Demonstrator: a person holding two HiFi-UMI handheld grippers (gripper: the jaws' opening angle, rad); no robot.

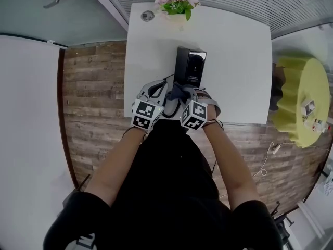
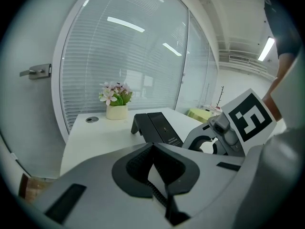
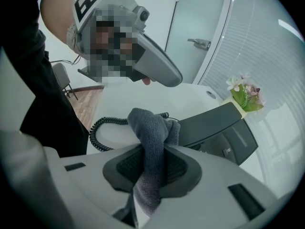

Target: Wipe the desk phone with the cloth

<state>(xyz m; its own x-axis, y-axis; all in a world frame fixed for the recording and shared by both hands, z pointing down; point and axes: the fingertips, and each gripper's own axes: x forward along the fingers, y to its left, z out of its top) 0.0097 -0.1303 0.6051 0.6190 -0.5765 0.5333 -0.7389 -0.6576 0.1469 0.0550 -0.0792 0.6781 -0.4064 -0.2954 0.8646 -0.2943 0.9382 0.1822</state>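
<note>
A black desk phone stands in the middle of the white table. Its coiled cord lies on the table on the near side of it. My right gripper is shut on a grey cloth, and the bunched cloth sits right at the phone's near edge. My left gripper hovers just left of it, jaws shut with the tips touching and nothing held; the cord shows through the gap behind them.
A pot of pink flowers stands at the table's far edge, beside a round cable hole. A yellow round stool is to the right. Glass walls with blinds and a door lie beyond.
</note>
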